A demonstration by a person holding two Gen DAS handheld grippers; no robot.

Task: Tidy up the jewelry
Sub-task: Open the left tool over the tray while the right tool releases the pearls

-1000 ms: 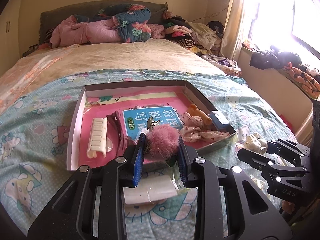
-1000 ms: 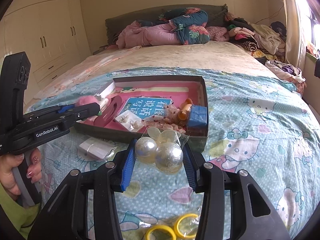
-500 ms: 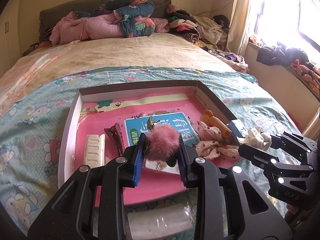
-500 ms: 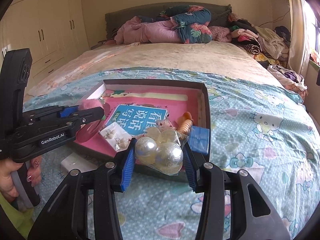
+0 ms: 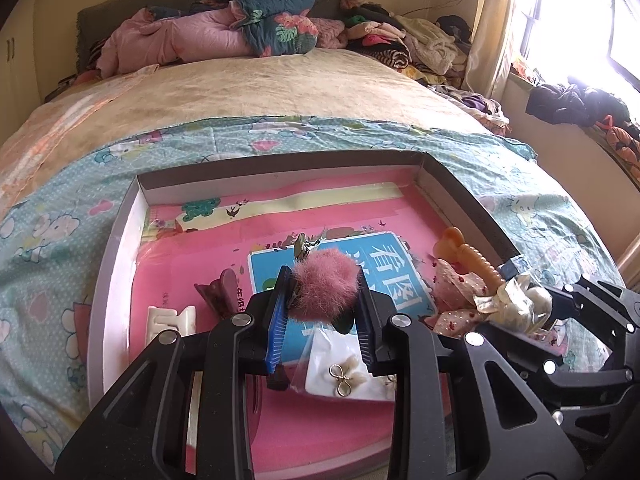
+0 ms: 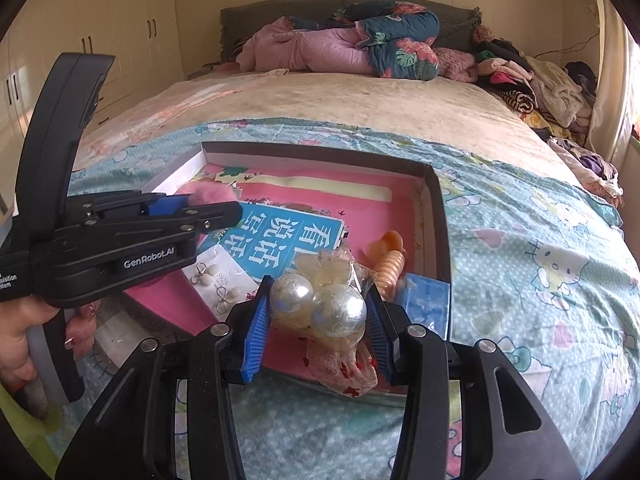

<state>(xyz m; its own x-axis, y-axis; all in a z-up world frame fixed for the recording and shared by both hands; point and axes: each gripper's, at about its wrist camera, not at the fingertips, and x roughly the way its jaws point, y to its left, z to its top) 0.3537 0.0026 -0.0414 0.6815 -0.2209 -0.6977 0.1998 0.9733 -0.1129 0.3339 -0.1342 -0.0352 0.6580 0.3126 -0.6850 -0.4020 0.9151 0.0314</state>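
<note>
The left gripper (image 5: pixel 323 294) was clamped on a pink pompom hair clip (image 5: pixel 325 289), holding it above the shallow box (image 5: pixel 116 248) at the centre of the left wrist view. A second earlier the pompom hung over the box's near rim; now the gripper had advanced so that it sat over the blue booklet (image 5: pixel 384 264) on the box's pink lining. A small bag of earrings (image 5: pixel 344 372), previously hidden, showed just below the pompom. The white hair claw (image 5: pixel 170 322) and dark red clip (image 5: pixel 218 292) had slid to the lower left of the frame, partly behind the gripper.

The right gripper (image 6: pixel 318 312) was closed on a clear bag of pearl baubles (image 6: pixel 320 304). A second before, it hovered over the Hello Kitty bedsheet (image 6: pixel 540 264) short of the box; now the bag hung over the box's near right corner, in the lower centre of the right wrist view, just beside the orange spiral hair tie (image 6: pixel 390 266) and blue case (image 6: pixel 426 300). The yellow rings seen earlier at the bottom edge were out of view.
</note>
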